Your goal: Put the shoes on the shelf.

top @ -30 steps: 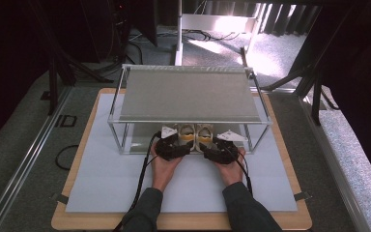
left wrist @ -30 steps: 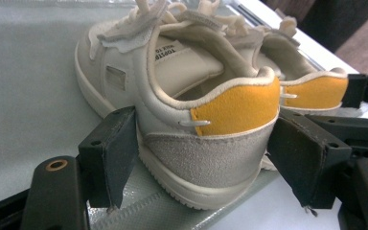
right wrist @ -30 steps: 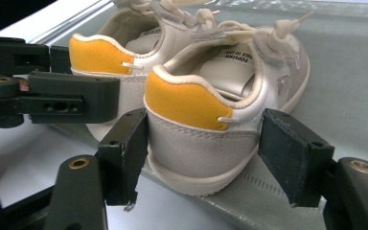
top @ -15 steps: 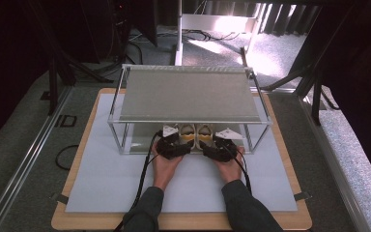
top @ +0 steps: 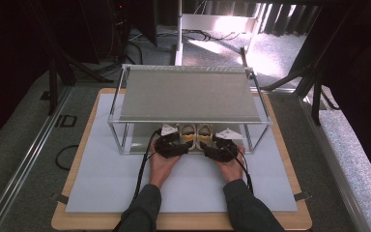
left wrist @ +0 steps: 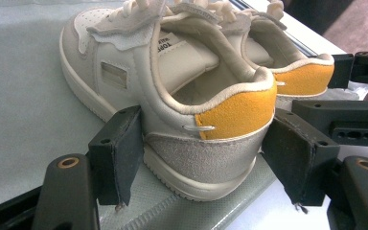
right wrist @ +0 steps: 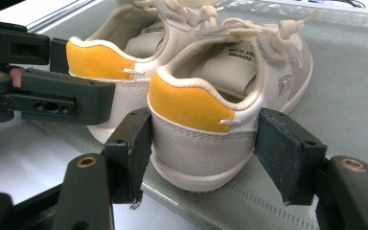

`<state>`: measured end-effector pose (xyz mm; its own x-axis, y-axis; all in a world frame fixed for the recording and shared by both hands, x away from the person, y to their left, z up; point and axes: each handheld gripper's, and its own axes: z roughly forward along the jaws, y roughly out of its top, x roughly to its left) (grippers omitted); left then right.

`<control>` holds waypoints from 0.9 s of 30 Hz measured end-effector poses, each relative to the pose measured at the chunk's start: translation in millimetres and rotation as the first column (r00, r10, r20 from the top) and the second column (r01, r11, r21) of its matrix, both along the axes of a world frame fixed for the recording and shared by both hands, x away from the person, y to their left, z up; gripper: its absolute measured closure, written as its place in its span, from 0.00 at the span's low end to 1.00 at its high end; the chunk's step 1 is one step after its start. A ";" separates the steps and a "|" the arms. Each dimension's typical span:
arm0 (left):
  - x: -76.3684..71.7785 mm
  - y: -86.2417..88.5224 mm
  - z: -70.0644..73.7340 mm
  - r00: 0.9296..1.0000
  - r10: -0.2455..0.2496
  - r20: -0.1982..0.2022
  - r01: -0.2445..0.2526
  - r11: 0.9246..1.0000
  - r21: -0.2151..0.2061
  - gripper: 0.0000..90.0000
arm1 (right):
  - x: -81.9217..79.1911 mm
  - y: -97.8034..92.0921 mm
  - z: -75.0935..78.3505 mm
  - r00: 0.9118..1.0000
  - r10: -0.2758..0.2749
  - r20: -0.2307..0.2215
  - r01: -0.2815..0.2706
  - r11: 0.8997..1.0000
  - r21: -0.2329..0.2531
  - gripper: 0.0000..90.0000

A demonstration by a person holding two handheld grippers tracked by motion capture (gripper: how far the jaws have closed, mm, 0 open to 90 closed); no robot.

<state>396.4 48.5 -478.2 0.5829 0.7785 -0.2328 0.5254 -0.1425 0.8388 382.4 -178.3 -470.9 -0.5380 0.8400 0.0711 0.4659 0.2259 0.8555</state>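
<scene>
Both forearms reach straight forward, hands side by side at the rack's (top: 118, 126) front edge. The left gripper (top: 173, 145) has its jaws spread around the heel of the left shoe (left wrist: 172, 96), one pad touching. The right gripper (top: 221, 149) likewise brackets the right shoe (right wrist: 220, 91). Both shoes stand together on the rack's lower shelf, toes pointing away.

Support: wooden table (top: 77, 212) under pale mat (top: 101, 179), two-tier metal rack (top: 188, 94) on the mat.

Mat covers most of the table; wood border shows all round. Rack stands at the mat's far half. Left shoe (top: 187, 131) and right shoe (top: 204, 131) sit side by side on the rack's lower shelf (left wrist: 24, 96), heels at its near edge, touching.
</scene>
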 end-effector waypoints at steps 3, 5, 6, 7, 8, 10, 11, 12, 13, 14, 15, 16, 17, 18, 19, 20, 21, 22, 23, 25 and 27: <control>-1.1 -1.4 -0.4 1.000 0.012 0.007 -0.012 1.000 0.006 0.33 | -0.4 0.7 -0.1 1.000 -0.006 0.002 0.006 1.000 -0.002 0.41; -2.1 -2.2 -0.7 1.000 0.020 0.011 -0.021 1.000 0.014 0.31 | -0.7 1.1 -0.2 1.000 -0.011 0.003 0.011 1.000 -0.002 0.40; -2.2 -2.3 -1.0 1.000 0.024 0.008 -0.024 1.000 0.014 0.31 | -0.8 1.1 -0.3 1.000 -0.012 0.004 0.012 1.000 -0.001 0.40; -2.3 -2.2 -1.5 1.000 0.027 0.001 -0.027 1.000 0.015 0.30 | -0.9 0.9 -0.4 1.000 -0.012 0.004 0.012 1.000 0.000 0.40; -2.7 -2.3 -2.2 0.999 0.032 -0.010 -0.032 0.999 0.016 0.29 | -1.2 0.5 -0.3 1.000 -0.013 0.002 0.013 1.000 0.004 0.40; -3.9 -1.5 -2.4 0.999 0.045 -0.022 -0.045 0.999 0.011 0.27 | -2.8 -0.8 0.2 1.000 -0.016 0.002 0.016 1.000 0.009 0.40; -4.9 0.0 -2.2 0.999 0.048 -0.020 -0.048 0.999 0.009 0.26 | -4.1 -1.6 0.8 1.000 -0.014 0.002 0.014 1.000 0.016 0.40; -6.3 1.1 -2.0 0.998 0.052 -0.017 -0.052 0.999 0.001 0.26 | -5.8 -2.3 1.6 1.000 -0.013 0.003 0.013 1.000 0.023 0.40; -7.8 2.8 -1.7 0.999 0.051 -0.015 -0.051 0.999 0.001 0.26 | -7.8 -3.0 2.6 1.000 -0.015 0.007 0.015 1.000 0.022 0.40; -10.8 3.4 -1.6 0.998 0.057 -0.026 -0.057 0.998 -0.011 0.26 | -9.4 -3.9 3.3 1.000 -0.015 0.011 0.014 1.000 0.022 0.39; -12.7 4.9 -1.9 0.998 0.054 -0.014 -0.055 0.998 -0.006 0.26 | -10.7 -4.9 4.1 1.000 -0.010 0.017 0.010 1.000 0.023 0.39; -15.3 5.9 -2.1 0.999 0.054 -0.004 -0.055 0.999 -0.003 0.26 | -12.3 -6.0 4.9 1.000 -0.008 0.025 0.007 1.000 0.020 0.39; -18.5 6.9 -1.9 0.998 0.060 0.000 -0.060 0.998 -0.003 0.26 | -14.1 -7.2 5.7 1.000 -0.008 0.030 0.007 1.000 0.016 0.39; -21.1 8.8 -1.8 0.998 0.061 0.006 -0.061 0.998 -0.009 0.26 | -15.5 -8.7 6.4 0.999 -0.005 0.034 0.005 1.000 0.015 0.39; -23.3 10.9 -1.5 0.998 0.063 0.008 -0.063 0.998 -0.022 0.27 | -17.2 -10.4 7.1 0.999 -0.006 0.039 0.005 1.000 0.013 0.39; -25.3 12.9 -1.3 0.998 0.063 0.010 -0.063 0.998 -0.029 0.28 | -19.0 -12.3 7.7 0.999 -0.007 0.043 0.006 1.000 0.013 0.39; -27.3 14.6 -1.2 0.998 0.067 0.014 -0.066 0.997 -0.034 0.28 | -20.7 -14.3 8.3 0.999 -0.006 0.046 0.005 1.000 0.012 0.39; -29.2 16.2 -1.0 0.998 0.065 0.016 -0.065 0.997 -0.036 0.28 | -22.6 -15.9 8.9 0.999 -0.008 0.049 0.007 1.000 0.013 0.39; -31.2 17.4 -0.7 0.998 0.062 0.014 -0.061 0.997 -0.039 0.28 | -24.3 -17.5 9.3 0.998 -0.006 0.054 0.005 1.000 0.012 0.39; -35.7 19.6 0.4 0.998 0.054 0.018 -0.053 0.998 -0.037 0.28 | -27.6 -19.9 10.2 0.998 -0.006 0.056 0.006 1.000 0.009 0.39; -41.0 21.6 1.5 0.999 0.041 0.016 -0.040 0.998 -0.051 0.30 | -30.9 -22.5 11.5 0.998 -0.003 0.058 0.002 1.000 0.008 0.39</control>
